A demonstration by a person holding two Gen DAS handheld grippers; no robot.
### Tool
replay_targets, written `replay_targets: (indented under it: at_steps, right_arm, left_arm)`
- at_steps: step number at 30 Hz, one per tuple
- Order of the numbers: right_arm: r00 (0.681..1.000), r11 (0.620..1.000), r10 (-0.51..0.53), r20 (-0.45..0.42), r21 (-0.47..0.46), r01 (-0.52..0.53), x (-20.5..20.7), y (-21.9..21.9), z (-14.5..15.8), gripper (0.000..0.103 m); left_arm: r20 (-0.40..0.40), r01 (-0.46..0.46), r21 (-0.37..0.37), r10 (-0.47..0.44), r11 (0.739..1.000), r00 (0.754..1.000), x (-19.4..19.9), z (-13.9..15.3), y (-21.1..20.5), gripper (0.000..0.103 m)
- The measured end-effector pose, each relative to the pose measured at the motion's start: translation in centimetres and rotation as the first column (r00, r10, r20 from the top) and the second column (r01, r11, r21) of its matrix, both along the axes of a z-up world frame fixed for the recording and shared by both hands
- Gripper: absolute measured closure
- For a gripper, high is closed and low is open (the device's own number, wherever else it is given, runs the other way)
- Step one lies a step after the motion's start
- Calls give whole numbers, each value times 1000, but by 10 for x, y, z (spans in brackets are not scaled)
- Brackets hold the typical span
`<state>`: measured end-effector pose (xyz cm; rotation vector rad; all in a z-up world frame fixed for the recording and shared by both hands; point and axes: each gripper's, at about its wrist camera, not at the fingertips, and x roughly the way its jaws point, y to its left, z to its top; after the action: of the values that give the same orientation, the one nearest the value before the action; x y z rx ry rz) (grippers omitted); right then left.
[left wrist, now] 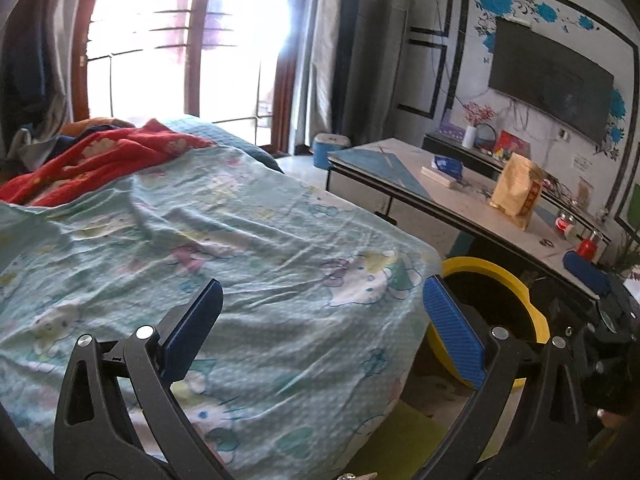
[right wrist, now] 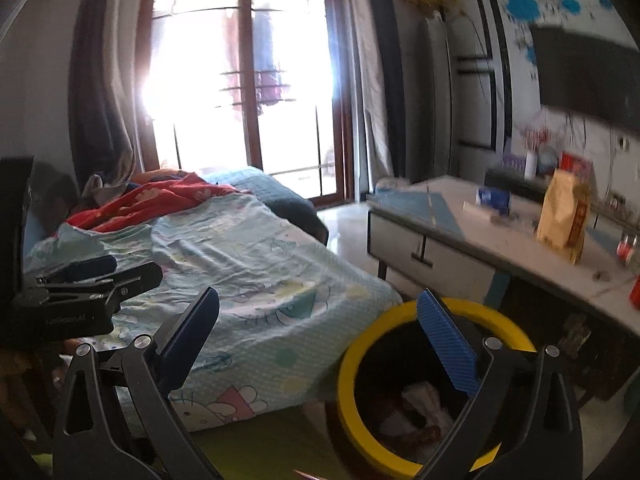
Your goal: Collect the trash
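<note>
A bin with a yellow rim (right wrist: 348, 364) stands on the floor at the foot corner of the bed, and crumpled white trash (right wrist: 424, 400) lies in its dark inside. My right gripper (right wrist: 318, 298) is open and empty, its right blue finger (right wrist: 444, 344) over the bin's mouth. In the left wrist view the same bin (left wrist: 480, 266) shows past the bed's corner. My left gripper (left wrist: 322, 288) hangs open and empty over the teal cartoon sheet (left wrist: 248, 240). The left gripper's body (right wrist: 80, 292) shows at the left edge of the right wrist view.
A low table (right wrist: 440, 220) to the right carries a gold paper bag (right wrist: 564, 216), a blue tissue pack (right wrist: 494, 198) and small red items. A red blanket (left wrist: 104, 160) lies at the bed's head. A green mat (right wrist: 256, 440) covers the floor. A glass door is behind.
</note>
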<state>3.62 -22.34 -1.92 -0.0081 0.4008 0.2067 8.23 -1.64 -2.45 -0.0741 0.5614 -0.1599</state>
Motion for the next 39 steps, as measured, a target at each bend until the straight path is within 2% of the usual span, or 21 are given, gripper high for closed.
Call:
replay_targets:
  at_steps: [2, 5, 12, 20, 39]
  right_arm:
    - [999, 1000, -2, 48, -22, 3, -7, 6, 3, 6]
    - [993, 1000, -18, 113, -6, 19, -16, 6, 5, 6]
    - [982, 999, -53, 184, 18, 51, -26, 2, 3, 6]
    - [977, 999, -37, 212, 5, 37, -32, 6, 0, 6]
    - [981, 999, -46, 191, 11, 45, -28, 6, -4, 6]
  left_arm:
    - [30, -18, 8, 18, 1000, 999, -8, 2, 6, 11]
    - [66, -42, 17, 41, 999, 997, -19, 3, 13, 11]
    - [132, -76, 29, 72, 997, 989, -40, -3, 21, 11]
    - [172, -75, 23, 70, 997, 983, -44, -1, 17, 11]
    - [166, -72, 24, 67, 997, 984, -45, -2, 14, 11]
